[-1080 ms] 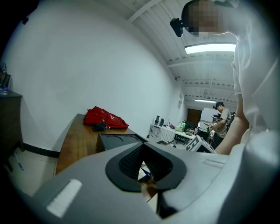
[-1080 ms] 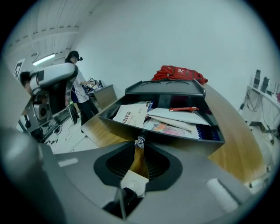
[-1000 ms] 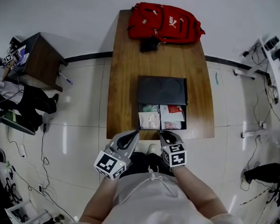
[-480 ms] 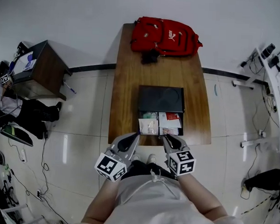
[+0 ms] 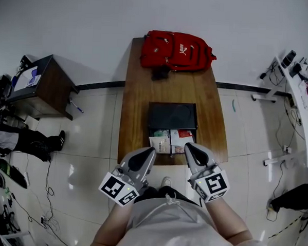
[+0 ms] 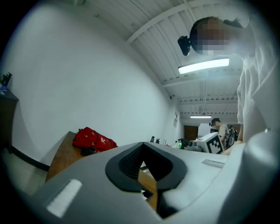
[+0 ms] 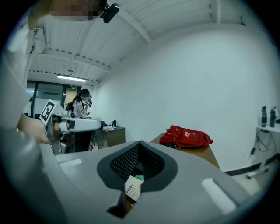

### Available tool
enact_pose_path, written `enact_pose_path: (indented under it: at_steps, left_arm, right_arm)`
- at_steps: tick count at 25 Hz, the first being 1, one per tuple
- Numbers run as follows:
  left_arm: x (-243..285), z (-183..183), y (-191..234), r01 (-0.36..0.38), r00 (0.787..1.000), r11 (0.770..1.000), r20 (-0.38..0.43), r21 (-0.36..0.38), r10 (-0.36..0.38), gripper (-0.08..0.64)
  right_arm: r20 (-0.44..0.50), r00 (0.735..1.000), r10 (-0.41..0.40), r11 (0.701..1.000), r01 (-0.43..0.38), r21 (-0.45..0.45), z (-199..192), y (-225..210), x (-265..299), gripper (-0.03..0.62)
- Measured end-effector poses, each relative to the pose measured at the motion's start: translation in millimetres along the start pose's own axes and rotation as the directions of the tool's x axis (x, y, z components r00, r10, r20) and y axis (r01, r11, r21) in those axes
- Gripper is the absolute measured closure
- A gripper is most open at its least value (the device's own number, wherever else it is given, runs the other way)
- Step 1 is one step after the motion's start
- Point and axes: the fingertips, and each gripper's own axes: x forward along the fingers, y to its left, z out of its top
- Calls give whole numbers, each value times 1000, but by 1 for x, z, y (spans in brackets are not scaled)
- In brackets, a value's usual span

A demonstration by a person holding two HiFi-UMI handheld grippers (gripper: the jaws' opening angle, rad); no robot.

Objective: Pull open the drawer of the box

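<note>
A black box [image 5: 172, 116] stands on the long wooden table [image 5: 137, 93]. Its drawer [image 5: 168, 153] is pulled out toward me, and white, green and red packets [image 5: 161, 142] lie inside. My left gripper [image 5: 148, 154] hangs just off the drawer's front left corner, jaws shut on nothing. My right gripper [image 5: 190, 149] is at the front right corner, also shut and empty. In the left gripper view the left gripper [image 6: 142, 168] has its jaws together. In the right gripper view a white packet [image 7: 132, 188] shows past the closed right gripper [image 7: 138, 168].
A red backpack [image 5: 176, 50] lies at the table's far end. A dark side table [image 5: 42, 86] stands to the left by the wall. A seated person's legs [image 5: 19, 138] and floor cables [image 5: 45, 181] are at the left. White shelving [image 5: 300, 76] stands at the right.
Both grippers have drawn back from the drawer front toward me and spread slightly apart. The drawer stays pulled out. The head view has shifted back, so the table looks farther away.
</note>
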Motion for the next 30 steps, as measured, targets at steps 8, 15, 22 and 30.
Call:
enact_pose_path:
  at_steps: [8,15,22,30]
  left_arm:
    - [-45,1,-18,-12,1000,999,-9,46,12,566]
    - [-110,-13,-62,6,1000,999,-27,50,-5,566]
    - [-162,-30,-108,25,999,999,-45,38,-24,566]
    - [-182,-38,-149,45,998,998,-48,36,-43,566]
  right_arm:
    - [47,999,-22,1000,23,-15,4,43,-33,586]
    - [34,999,-30,997,27,72,-9,109,-79,586]
    - [5,999,-41,994,40,105,-30,164,-131,586]
    - [-14,999,-41,991,43,129,-39,182,-171,586]
